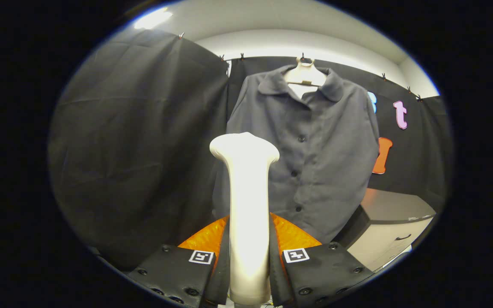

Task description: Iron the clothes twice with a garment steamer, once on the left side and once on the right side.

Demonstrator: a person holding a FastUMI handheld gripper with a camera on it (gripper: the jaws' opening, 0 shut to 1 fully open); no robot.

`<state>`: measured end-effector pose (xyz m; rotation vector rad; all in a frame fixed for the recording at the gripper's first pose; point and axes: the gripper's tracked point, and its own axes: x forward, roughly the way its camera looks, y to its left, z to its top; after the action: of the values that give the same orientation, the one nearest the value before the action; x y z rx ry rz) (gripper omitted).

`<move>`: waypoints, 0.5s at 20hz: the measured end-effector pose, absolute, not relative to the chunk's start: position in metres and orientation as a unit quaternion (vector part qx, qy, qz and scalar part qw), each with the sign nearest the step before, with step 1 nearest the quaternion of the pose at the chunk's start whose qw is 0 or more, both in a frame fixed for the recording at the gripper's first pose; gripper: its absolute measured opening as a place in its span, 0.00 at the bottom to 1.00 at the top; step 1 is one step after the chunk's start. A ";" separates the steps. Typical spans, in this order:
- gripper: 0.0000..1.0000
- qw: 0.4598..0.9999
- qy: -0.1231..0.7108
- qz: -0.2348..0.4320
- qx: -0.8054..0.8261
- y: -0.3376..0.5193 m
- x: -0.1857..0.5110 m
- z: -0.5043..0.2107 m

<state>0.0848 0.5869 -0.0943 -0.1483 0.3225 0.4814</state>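
Note:
A white garment steamer (247, 201) stands upright between my two fingers, and my gripper (248, 256) is shut on its handle. Its flared head rises in front of the lower left part of a dark grey buttoned shirt (315, 158). The shirt hangs on a white hanger (304, 75) against the black cloth wall, beyond the fingers. The steamer head sits a short way off the shirt's left panel; I cannot tell whether it touches the cloth.
A black cloth wall (135, 141) closes off the left side. A low cabinet (392, 226) with a drawer handle stands to the right of the shirt's hem.

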 end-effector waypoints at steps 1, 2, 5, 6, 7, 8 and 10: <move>0.45 0.958 0.149 0.235 -0.073 0.575 0.082 -0.077; 0.45 0.960 0.142 0.229 -0.072 0.562 0.079 -0.065; 0.45 0.966 0.121 0.216 -0.074 0.524 0.063 -0.023; 0.45 0.968 0.114 0.209 -0.077 0.509 0.053 -0.009; 0.45 0.971 0.108 0.199 -0.082 0.492 0.045 0.001; 0.45 0.972 0.106 0.189 -0.084 0.475 0.037 0.009; 0.45 0.976 0.109 0.176 -0.071 0.447 0.028 0.019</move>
<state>0.0282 0.4472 0.0193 -0.1424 0.2194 0.3544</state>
